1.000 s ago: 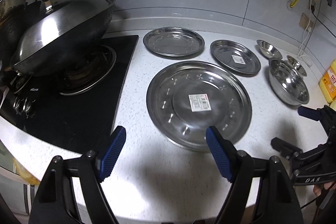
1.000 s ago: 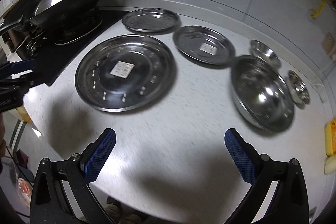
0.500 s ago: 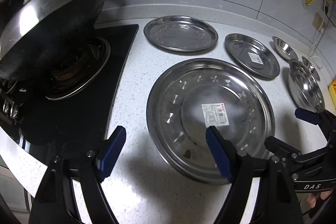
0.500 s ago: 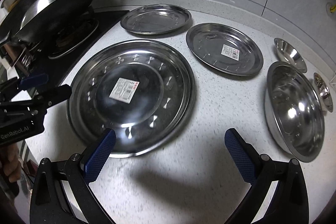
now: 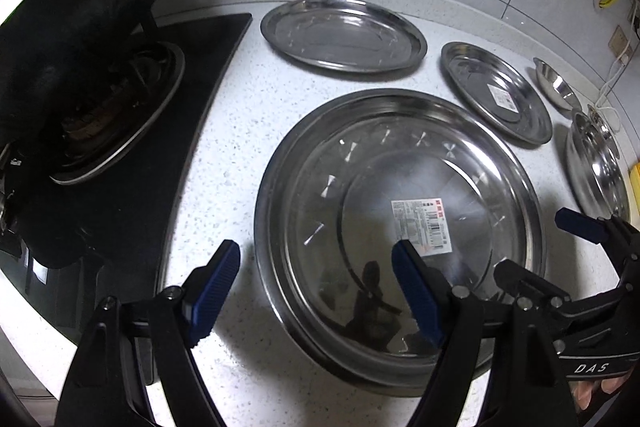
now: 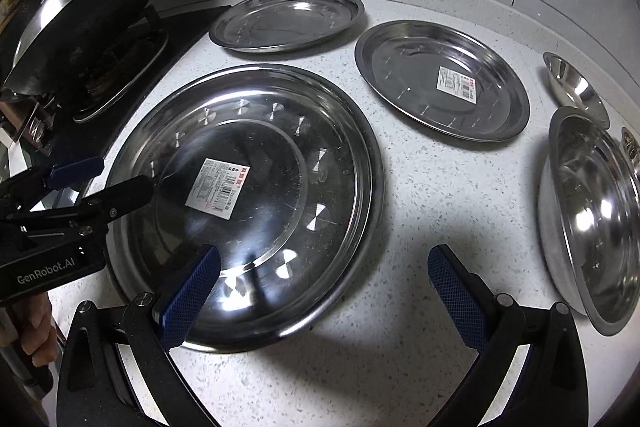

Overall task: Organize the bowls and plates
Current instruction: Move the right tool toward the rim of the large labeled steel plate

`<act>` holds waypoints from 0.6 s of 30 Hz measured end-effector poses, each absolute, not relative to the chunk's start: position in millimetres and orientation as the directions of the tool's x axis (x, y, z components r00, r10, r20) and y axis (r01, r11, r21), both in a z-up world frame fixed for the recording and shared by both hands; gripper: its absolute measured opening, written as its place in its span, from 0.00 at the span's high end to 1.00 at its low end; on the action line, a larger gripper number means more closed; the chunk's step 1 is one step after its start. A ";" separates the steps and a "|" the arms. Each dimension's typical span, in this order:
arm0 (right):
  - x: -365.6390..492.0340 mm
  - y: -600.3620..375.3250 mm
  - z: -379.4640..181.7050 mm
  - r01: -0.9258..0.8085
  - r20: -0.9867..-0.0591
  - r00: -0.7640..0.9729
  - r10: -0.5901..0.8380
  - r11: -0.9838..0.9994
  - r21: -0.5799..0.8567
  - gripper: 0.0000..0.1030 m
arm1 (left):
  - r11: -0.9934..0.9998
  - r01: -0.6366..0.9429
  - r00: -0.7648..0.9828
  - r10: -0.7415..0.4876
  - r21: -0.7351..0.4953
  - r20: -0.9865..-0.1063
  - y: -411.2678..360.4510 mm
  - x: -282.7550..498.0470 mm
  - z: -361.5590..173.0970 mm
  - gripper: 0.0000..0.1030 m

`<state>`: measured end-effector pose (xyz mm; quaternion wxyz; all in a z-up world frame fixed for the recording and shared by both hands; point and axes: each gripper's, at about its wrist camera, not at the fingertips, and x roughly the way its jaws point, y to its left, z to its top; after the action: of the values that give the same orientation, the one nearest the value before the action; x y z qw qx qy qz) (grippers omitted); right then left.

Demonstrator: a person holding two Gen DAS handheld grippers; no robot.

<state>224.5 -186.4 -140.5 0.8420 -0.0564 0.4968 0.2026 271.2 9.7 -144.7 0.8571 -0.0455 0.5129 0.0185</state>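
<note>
White countertop [image 6: 400, 187] holds three plates [image 6: 248, 203], three bowls [image 6: 592, 219]; both grippers [image 5: 316, 291] [image 6: 320, 291] gape, empty.

Big plate [image 6: 256, 211]: polished mirror-bright steel, paper label [image 6: 218, 188] at centre. Bowl [image 6: 592, 223] at 3 o'clock: glossy steel. Tabletop [image 6: 420, 195]: speckled white stone, smooth. Claw pads [image 6: 191, 301]: blue textured rubber. Hob [image 5: 120, 195]: glossy black glass.

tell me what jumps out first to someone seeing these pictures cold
The big steel plate with a white barcode sticker fills the middle of the speckled counter, and both open grippers, left and right, hang over its near rim. Behind it lie two smaller plates; a lidded wok sits on the stove at left, and a deep bowl at right.
</note>
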 end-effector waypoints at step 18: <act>238.5 -177.3 -151.0 -0.423 -0.868 0.381 0.318 0.895 0.142 0.21 | 0.986 -0.074 0.420 -0.103 -0.147 -0.902 20.7 290.1 -156.8 0.25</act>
<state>238.5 -177.3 -151.0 0.8294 -0.0518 0.5095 0.2233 290.1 20.7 -156.8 0.8385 -0.0822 0.5385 -0.0085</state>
